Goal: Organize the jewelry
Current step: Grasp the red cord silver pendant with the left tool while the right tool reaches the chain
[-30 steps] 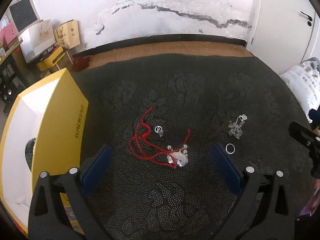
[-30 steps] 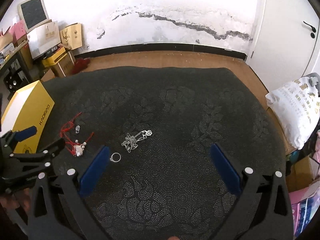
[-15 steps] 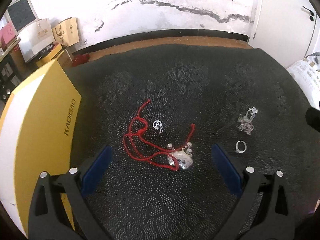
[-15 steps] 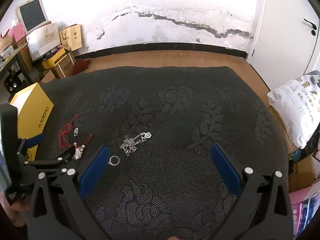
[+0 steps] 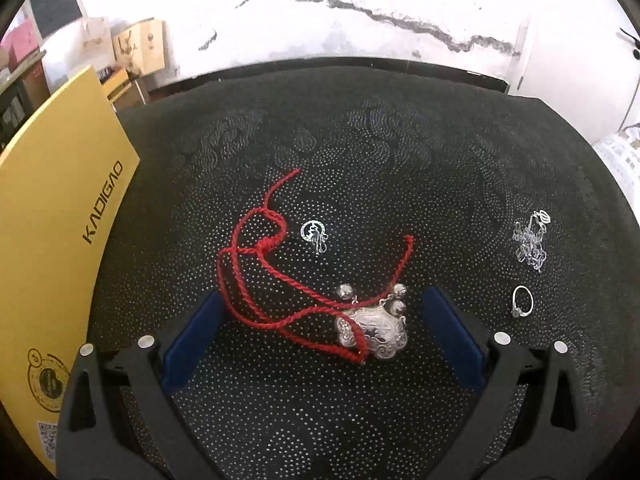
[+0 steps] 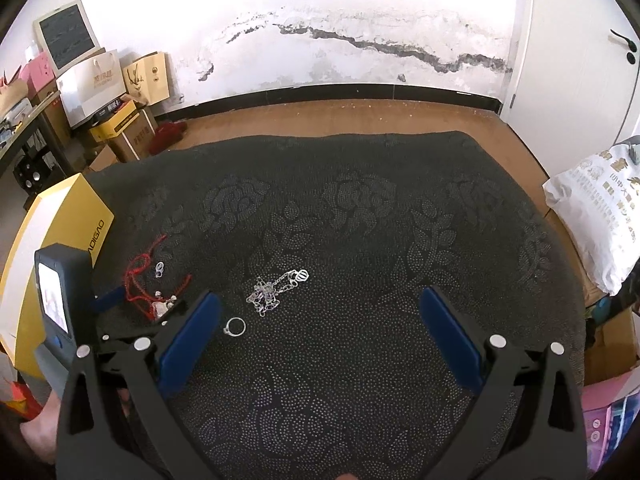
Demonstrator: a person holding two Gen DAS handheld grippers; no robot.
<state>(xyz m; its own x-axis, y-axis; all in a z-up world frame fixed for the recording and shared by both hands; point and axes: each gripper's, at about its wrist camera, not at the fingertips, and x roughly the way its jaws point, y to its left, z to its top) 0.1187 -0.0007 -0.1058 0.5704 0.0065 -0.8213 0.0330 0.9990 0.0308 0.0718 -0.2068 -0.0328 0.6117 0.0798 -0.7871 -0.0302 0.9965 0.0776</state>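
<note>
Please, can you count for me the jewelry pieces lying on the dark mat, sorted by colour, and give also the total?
Red cord with silver pendant: 1, the red cord necklace, lying between the fingers of the open left claw
Silver only: 3, the small earring, the chain, the ring
Total: 4

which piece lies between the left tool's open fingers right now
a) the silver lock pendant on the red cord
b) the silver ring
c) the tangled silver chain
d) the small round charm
a, the left tool is open with the silver lock pendant and its red cord lying between its blue pads, while the ring and chain sit off to the right.
</note>
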